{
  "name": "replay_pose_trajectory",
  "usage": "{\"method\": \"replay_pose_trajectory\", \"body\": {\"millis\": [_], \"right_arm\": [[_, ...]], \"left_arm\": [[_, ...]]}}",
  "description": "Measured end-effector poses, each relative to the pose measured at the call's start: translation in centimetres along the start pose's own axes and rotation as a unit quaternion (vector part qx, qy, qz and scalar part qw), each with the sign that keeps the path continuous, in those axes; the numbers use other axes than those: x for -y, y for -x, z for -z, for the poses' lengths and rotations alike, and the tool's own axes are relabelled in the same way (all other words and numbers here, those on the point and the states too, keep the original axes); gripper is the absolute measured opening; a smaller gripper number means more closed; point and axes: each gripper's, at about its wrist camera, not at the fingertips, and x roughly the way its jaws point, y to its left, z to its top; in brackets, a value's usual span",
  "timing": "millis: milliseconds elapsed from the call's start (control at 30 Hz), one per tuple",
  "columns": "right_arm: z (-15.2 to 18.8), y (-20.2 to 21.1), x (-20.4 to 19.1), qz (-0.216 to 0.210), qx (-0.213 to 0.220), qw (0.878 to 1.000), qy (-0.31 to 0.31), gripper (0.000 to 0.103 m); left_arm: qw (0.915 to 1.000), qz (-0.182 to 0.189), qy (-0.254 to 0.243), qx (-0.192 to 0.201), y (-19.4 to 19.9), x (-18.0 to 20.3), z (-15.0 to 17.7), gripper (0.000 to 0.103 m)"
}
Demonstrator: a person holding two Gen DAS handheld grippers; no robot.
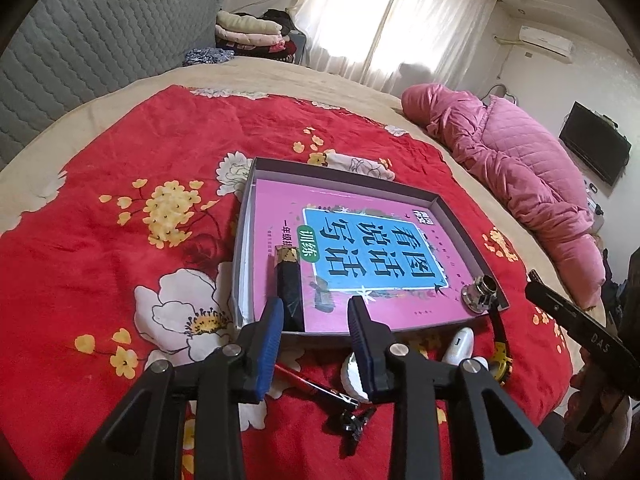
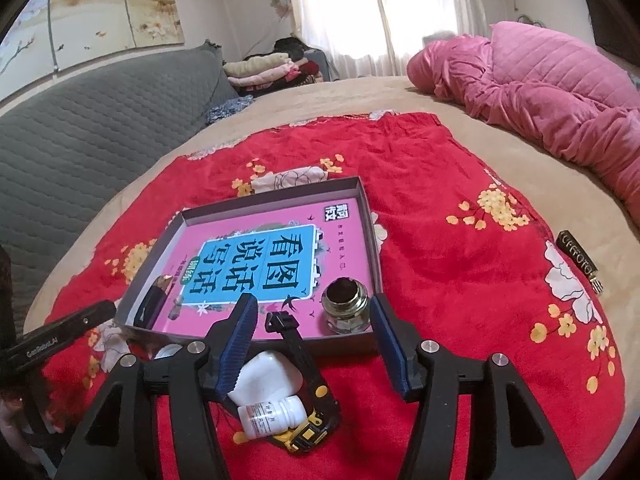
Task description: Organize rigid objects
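Note:
A grey shallow box (image 1: 456,222) (image 2: 370,216) lies on the red floral cloth and holds a pink book (image 1: 360,240) (image 2: 256,256), a black tube (image 1: 289,284) (image 2: 154,300) and a small glass jar (image 1: 480,290) (image 2: 345,308). In front of the box lie a yellow-black watch (image 1: 502,354) (image 2: 308,392), a white case (image 1: 458,346) (image 2: 268,376), a white pill bottle (image 2: 272,416), a red pen (image 1: 316,386) and a black clip (image 1: 356,420). My left gripper (image 1: 314,320) is open and empty above the box's near edge. My right gripper (image 2: 312,320) is open and empty above the watch.
The red cloth (image 1: 120,240) covers a beige bed. A pink quilt (image 1: 520,168) (image 2: 540,92) lies at the far right. A black labelled strip (image 2: 578,260) lies on the cloth's right edge. A grey headboard (image 2: 80,128) and folded clothes (image 1: 252,32) are behind.

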Motion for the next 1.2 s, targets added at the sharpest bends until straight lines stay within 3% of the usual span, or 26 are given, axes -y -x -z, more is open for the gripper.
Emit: {"method": "replay_pose_trajectory", "body": {"millis": [200,1200], "right_arm": [[-0.3,0.6,0.2,-0.001,0.010,1.000,-0.003,0.063],[-0.1,3.1,-0.3,-0.009,0.031,0.999,0.004,0.066]], "left_arm": [[1.0000,0.004,-0.002,0.006,0.8,0.3,-0.1,0.047],[0.9998,0.009,-0.007,-0.017,2.8,0.7,0.9,0.051]]}}
